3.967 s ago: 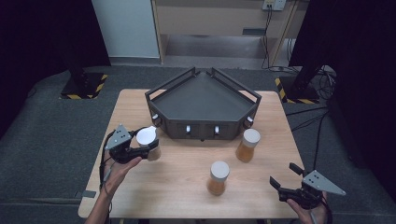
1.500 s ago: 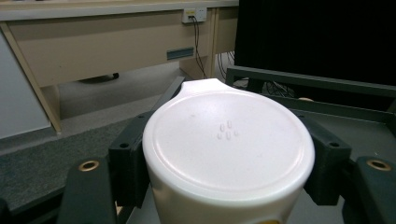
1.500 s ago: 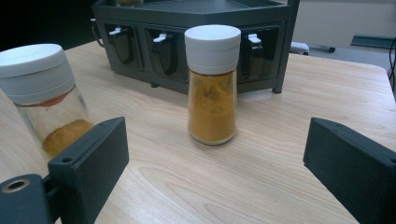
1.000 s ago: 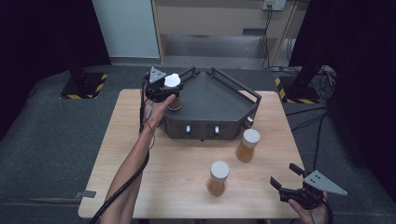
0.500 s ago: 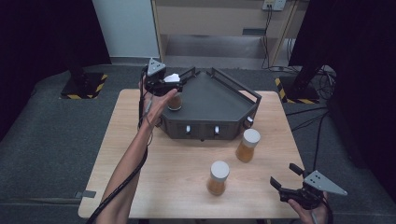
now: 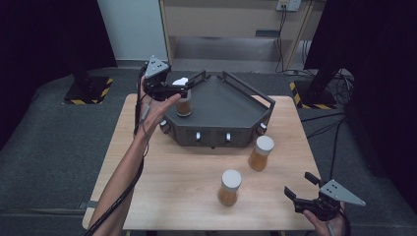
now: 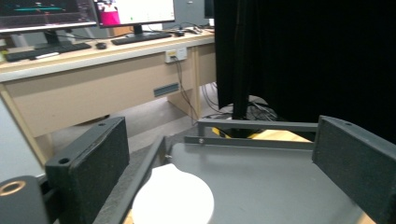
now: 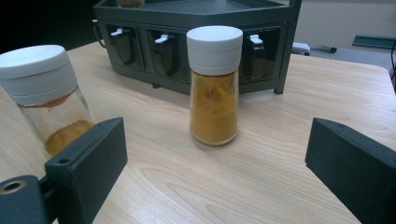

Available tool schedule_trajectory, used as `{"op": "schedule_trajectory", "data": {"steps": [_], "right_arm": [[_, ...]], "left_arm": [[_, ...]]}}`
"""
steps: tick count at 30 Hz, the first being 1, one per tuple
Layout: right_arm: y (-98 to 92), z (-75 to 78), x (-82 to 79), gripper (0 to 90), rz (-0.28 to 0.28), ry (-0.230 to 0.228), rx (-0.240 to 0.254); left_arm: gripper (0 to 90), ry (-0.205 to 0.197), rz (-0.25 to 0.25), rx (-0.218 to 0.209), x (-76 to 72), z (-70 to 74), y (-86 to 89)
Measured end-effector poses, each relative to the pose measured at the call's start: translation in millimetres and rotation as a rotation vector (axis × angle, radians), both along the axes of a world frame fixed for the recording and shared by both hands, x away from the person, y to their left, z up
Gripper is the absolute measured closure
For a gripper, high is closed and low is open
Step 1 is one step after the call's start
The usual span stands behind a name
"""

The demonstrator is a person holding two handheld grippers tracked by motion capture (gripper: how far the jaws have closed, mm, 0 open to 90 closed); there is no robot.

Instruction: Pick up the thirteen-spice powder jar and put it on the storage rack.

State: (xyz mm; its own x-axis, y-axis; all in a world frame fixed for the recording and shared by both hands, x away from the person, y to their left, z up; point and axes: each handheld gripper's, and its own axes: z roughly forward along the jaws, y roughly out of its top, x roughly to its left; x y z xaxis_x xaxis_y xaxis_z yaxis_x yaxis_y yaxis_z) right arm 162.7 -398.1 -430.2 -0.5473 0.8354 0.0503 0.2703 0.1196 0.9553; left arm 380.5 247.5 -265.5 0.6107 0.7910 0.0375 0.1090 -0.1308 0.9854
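Now we are holding the left gripper [image 6: 178, 87] up over the near-left corner of the dark grey angular metal rack with small drawers along its front [image 6: 231, 105], and its jaws have just been opening: in the left gripper view they are standing wide apart with nothing pressed between them. The glass spice jar with amber contents and a white cap [image 6: 184, 104] is standing upright on the rack's flat top, just below and between those jaws (in the left gripper view its round white cap [image 7: 173, 198] is showing low between the two black pads, touching neither).

We are keeping the right gripper [image 6: 301, 187] low at the near-right corner of the light wooden table [image 6: 147, 172], and its jaws are spread wide too, holding nothing. Ahead of it, two more white-capped spice jars are standing upright on the wood, apart from each other: the fuller one with yellow powder [image 8: 214, 85] just in front of the rack's right end, the nearly empty one [image 8: 50, 95] nearer to us.
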Motion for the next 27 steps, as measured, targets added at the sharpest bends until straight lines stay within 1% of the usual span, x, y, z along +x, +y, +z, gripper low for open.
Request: {"op": "schedule_trajectory", "data": {"steps": [3, 5, 8, 9, 10, 11, 15, 19, 25, 27], "right_arm": [[0.7, 0.0, 0.1, 4.6, -0.002, 0.001, -0.001], [1.0, 0.2, 0.0, 4.5, -0.001, 0.000, -0.003], [1.1, 0.4, 0.4, 4.6, 0.003, -0.001, -0.007], [1.1, 0.6, 0.4, 4.6, 0.004, -0.001, -0.008], [0.8, 0.6, 0.3, 4.6, 0.005, -0.001, -0.007], [0.6, 0.5, 0.3, 4.6, 0.005, -0.002, -0.006], [0.2, 0.2, 0.3, 4.2, 0.005, -0.002, -0.001], [-0.2, 0.0, 0.2, 3.6, 0.006, -0.003, 0.002], [-0.3, -0.1, -0.1, 3.3, 0.004, -0.003, 0.004], [-0.1, 0.0, -0.2, 3.3, 0.004, -0.005, 0.002]], "left_arm": [[2.3, -0.011, -0.011, 0.016, -10.3, 2.1, 3.8], [2.1, -0.014, -0.025, 0.007, -18.6, 2.1, 8.5], [2.0, -0.021, -0.037, 0.024, -31.8, 2.3, 11.6], [2.0, -0.026, -0.042, 0.037, -36.9, 2.4, 12.0], [2.0, -0.032, -0.045, 0.042, -42.0, 1.5, 12.3], [2.1, -0.034, -0.053, 0.038, -46.2, 0.0, 13.7], [2.1, -0.039, -0.080, 0.011, -61.8, -8.4, 20.1], [2.0, -0.040, -0.094, 0.009, -75.0, -17.3, 26.6], [2.0, -0.036, -0.112, -0.017, -93.6, -37.7, 39.8], [2.0, -0.036, -0.111, -0.022, -100.5, -44.8, 44.2]]}}
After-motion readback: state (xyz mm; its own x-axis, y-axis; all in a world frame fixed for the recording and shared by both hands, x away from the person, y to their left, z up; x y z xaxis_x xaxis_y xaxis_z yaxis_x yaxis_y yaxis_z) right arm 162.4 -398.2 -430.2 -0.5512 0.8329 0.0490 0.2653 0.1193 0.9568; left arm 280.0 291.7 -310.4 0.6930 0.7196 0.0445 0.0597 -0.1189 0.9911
